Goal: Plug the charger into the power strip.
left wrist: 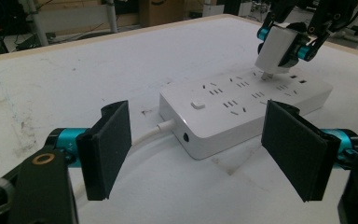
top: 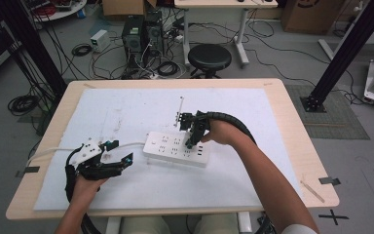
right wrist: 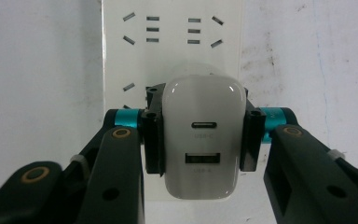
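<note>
Right gripper view: right claw (right wrist: 200, 135) pinches the charger (right wrist: 201, 140) directly over the strip (right wrist: 121, 60), prongs pointing down. Left claw (left wrist: 200, 154), spread, waits at the strip's 8 o'clock.

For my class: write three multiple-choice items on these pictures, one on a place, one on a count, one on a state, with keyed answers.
1. Where is the charger?
A. over the power strip
B. on the stool
C. on the floor

2. How many ports show on the charger's face?
A. one
B. two
C. four

3. How does the left gripper stand?
A. shut on the cable
B. shut on the charger
C. open

Answers: 1 A, the right gripper holds it above the strip's sockets. 2 B, one USB-C slot over one wider slot. 3 C, its pads stand wide apart with nothing between.
</note>
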`<action>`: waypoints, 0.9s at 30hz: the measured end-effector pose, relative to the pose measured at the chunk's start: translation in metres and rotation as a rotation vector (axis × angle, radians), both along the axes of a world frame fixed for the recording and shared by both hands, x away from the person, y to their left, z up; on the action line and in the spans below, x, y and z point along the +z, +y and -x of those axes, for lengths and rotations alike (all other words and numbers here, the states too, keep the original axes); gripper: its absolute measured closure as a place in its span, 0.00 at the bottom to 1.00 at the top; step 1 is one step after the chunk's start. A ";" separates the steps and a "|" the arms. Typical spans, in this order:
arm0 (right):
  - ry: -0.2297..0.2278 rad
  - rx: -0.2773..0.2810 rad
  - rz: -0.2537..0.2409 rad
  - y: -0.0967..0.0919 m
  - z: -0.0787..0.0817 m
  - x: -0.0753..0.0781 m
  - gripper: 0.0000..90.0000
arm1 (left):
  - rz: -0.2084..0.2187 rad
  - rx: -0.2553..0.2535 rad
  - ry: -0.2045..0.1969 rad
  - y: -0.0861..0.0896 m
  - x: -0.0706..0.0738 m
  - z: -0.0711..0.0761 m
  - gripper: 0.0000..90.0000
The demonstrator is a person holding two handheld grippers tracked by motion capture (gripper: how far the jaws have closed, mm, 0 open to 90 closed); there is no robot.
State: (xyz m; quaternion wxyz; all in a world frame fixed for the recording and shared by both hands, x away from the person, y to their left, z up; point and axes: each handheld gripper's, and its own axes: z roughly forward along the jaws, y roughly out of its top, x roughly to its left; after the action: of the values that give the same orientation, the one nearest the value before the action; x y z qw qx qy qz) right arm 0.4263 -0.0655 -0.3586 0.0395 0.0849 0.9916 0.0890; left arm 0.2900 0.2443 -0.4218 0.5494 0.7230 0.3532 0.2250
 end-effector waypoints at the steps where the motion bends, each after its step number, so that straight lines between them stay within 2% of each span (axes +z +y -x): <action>1: -0.001 -0.004 0.007 0.001 0.000 0.000 0.70 | 0.001 0.001 -0.003 0.000 0.000 0.000 0.27; 7: -0.005 -0.022 0.038 0.007 0.002 0.001 0.70 | 0.002 -0.004 -0.004 -0.003 0.000 -0.001 0.27; 10: -0.024 -0.003 0.061 0.012 0.004 0.000 0.70 | 0.005 -0.005 -0.005 -0.003 0.001 0.000 0.27; 13: -0.017 -0.004 0.070 0.013 0.003 0.000 0.70 | 0.005 -0.004 -0.006 -0.003 0.001 0.000 0.27; 16: -0.007 -0.003 0.055 0.012 0.001 0.000 0.70 | 0.013 -0.001 -0.005 -0.002 0.000 0.001 0.27; 27: 0.015 -0.005 0.053 0.012 -0.002 0.000 0.70 | 0.022 0.003 -0.002 -0.001 -0.001 0.000 0.27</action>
State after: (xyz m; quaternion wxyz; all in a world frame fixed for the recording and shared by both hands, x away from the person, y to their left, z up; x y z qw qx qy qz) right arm 0.4283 -0.0540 -0.3586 0.0343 0.0872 0.9937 0.0618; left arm 0.2900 0.2437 -0.4228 0.5575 0.7161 0.3561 0.2227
